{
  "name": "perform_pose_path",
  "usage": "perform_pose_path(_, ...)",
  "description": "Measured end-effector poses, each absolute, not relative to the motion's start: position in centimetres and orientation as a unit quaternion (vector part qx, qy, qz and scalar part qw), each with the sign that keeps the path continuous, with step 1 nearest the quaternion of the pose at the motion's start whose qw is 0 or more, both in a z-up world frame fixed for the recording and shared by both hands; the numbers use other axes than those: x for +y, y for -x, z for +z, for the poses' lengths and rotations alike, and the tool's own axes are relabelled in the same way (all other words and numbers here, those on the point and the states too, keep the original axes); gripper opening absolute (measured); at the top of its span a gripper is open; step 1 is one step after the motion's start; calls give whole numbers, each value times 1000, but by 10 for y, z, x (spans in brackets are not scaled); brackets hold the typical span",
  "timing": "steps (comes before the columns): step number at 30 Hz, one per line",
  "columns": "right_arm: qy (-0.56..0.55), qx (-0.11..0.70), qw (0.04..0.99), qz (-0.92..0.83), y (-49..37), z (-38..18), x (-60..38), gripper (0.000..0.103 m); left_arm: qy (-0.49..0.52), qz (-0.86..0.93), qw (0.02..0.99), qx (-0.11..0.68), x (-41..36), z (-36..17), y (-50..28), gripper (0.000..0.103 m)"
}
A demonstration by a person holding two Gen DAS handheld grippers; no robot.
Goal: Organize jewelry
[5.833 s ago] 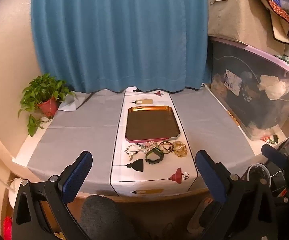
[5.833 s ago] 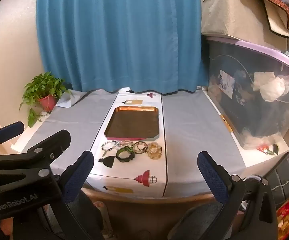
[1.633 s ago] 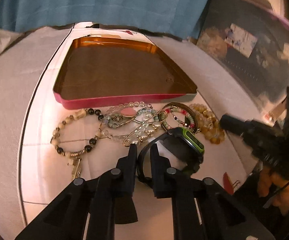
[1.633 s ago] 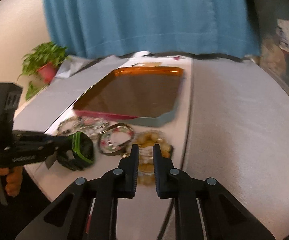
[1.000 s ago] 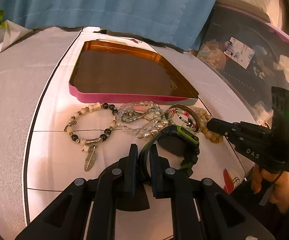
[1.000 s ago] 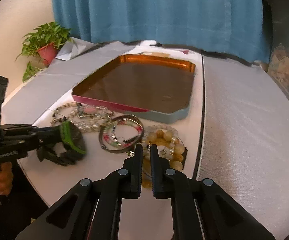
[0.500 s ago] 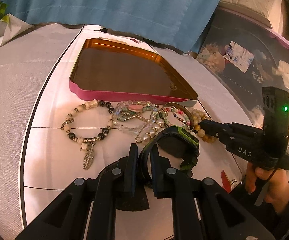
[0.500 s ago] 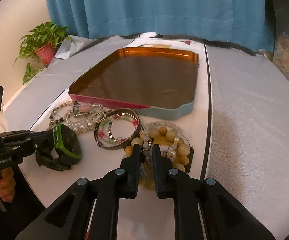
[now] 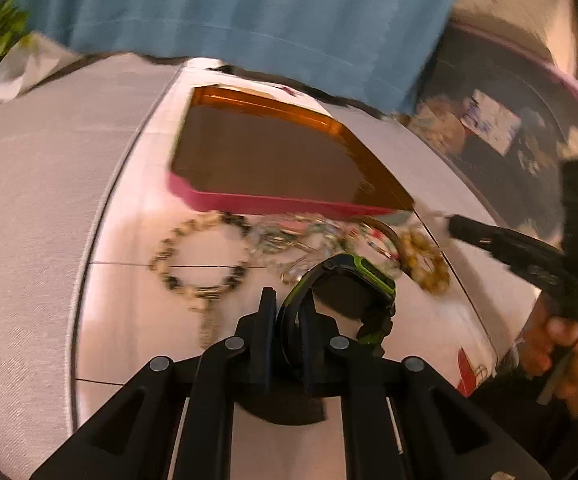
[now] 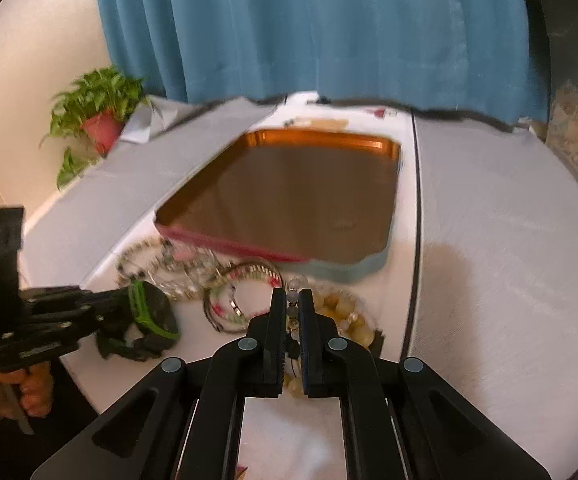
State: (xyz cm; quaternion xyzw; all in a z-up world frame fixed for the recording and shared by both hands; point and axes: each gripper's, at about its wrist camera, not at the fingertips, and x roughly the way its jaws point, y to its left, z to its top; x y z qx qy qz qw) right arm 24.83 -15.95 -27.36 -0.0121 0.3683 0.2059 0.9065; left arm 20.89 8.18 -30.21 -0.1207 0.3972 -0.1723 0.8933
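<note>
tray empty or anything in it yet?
Empty. Both views show the tray's brown floor bare; the bracelets lie on the cloth in front of it, and the watch sits in the left gripper, outside it.

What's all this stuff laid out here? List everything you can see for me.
tray: one, copper inside, pink and pale blue rim, mid-table, nothing in it
watch: one, black and green, strap pinched in the left hand-held gripper
yellow bead bracelet: one, amber, before the tray's right corner
pale bead strand: one, whitish, between the right hand-held gripper's fingers
black-and-cream bracelet: one, leftmost
tangled bracelets: several, mixed colours, along the tray's front; count unclear
tablecloth: grey, white centre strip
curtain: blue, behind
potted plant: one, green, red pot, far left
storage bin: dark, right
left hand-held gripper: black, shut
right hand-held gripper: black, shut
</note>
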Motion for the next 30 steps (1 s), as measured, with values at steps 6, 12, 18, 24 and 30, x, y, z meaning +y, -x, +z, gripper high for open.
perform_pose_path(6, 34, 343, 919, 191, -225, -235, -180, 6, 134, -163, 892, 400, 92, -302, -205, 9)
perform_pose_path(12, 42, 380, 908, 171, -204, -260, -201, 6, 114, -175, 894, 396, 85, -300, -200, 9)
perform_pose_path(18, 37, 420, 893, 154, -199, -307, -210, 7, 107, -176, 894, 397, 80, -301, -198, 9)
perform_pose_path(24, 56, 414, 899, 130, -200, -316, -209, 17, 102, -172, 897, 395, 78, -301, -198, 9)
perform_pose_path(30, 58, 402, 907, 112, -200, -319, -208, 53, 100, -171, 898, 393, 77, -302, -197, 9)
